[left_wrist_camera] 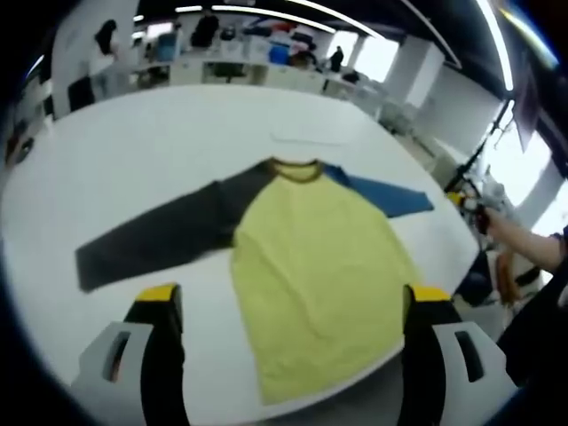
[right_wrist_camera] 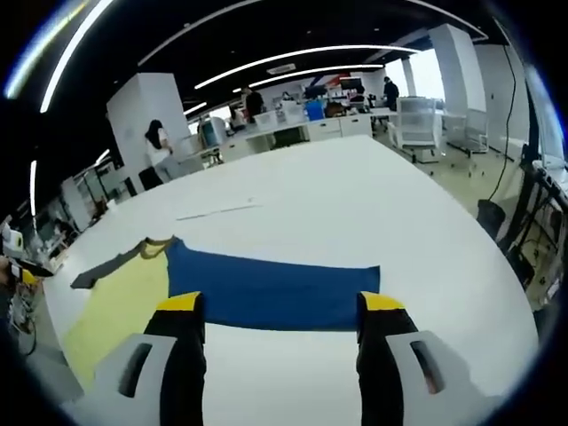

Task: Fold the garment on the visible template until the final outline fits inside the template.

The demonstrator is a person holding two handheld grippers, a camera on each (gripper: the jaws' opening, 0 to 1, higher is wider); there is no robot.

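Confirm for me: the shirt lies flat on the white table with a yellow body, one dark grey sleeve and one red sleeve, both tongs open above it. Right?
Not quite: the second sleeve is blue, not red, as the right gripper view shows between the open right tongs. The rest holds: the shirt lies flat on the white table, yellow body, dark grey sleeve, left tongs open too.

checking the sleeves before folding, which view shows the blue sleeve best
The right gripper view: the blue sleeve lies flat and spread out just beyond that gripper's open fingers, cuff included. In the left gripper view the blue sleeve is small and far off, at the far side of the yellow shirt body.
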